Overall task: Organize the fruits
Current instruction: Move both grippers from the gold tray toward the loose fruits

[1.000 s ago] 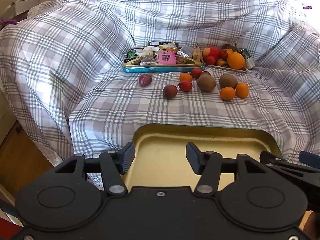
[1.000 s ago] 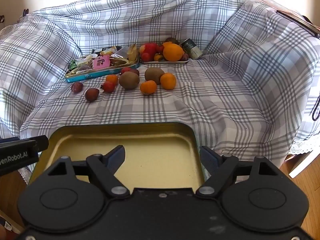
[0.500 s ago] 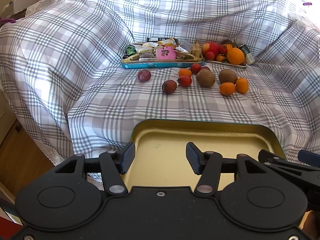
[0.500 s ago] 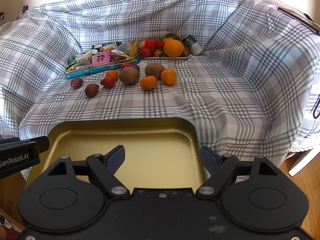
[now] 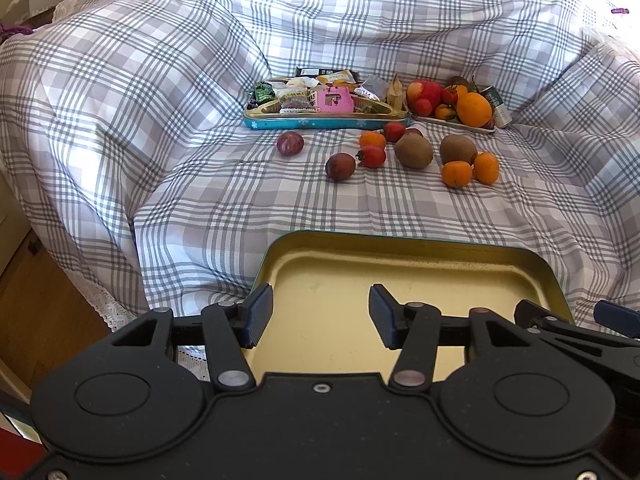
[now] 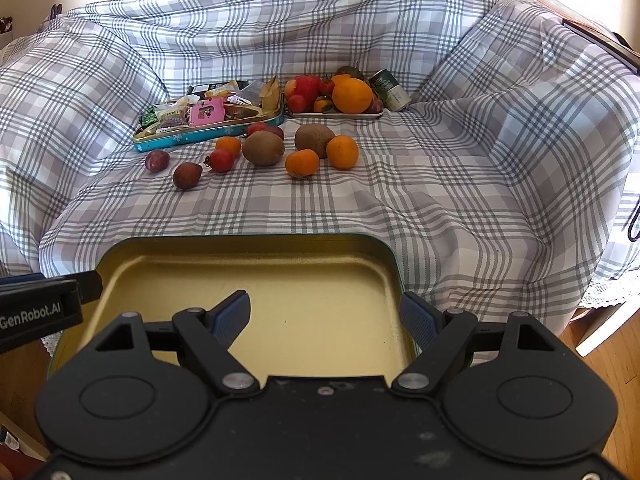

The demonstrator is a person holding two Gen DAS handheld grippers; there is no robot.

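Loose fruit lies on the plaid cloth: two kiwis [image 5: 413,151] [image 6: 263,148], mandarins [image 5: 456,173] [image 6: 302,163], dark plums [image 5: 340,166] [image 6: 187,175] and a small tomato [image 5: 372,156] [image 6: 221,160]. An empty gold tray [image 5: 400,242] [image 6: 248,240] sits at the near edge. My left gripper [image 5: 319,316] hangs open over the tray's left part. My right gripper [image 6: 326,316] hangs open over its right part. Neither holds anything, and both are far short of the fruit.
At the back, a blue tin [image 5: 326,122] [image 6: 208,136] holds snack packets. Beside it a white plate [image 5: 460,123] [image 6: 340,114] carries an apple, a large orange [image 5: 473,109] and small fruit, with a can [image 5: 497,106] at its right. Cloth rises on three sides; wooden floor lies below.
Both views have shifted slightly, so the fruit and the tray's far rim sit a little higher in frame. Neither gripper's opening has changed and no fruit has moved.
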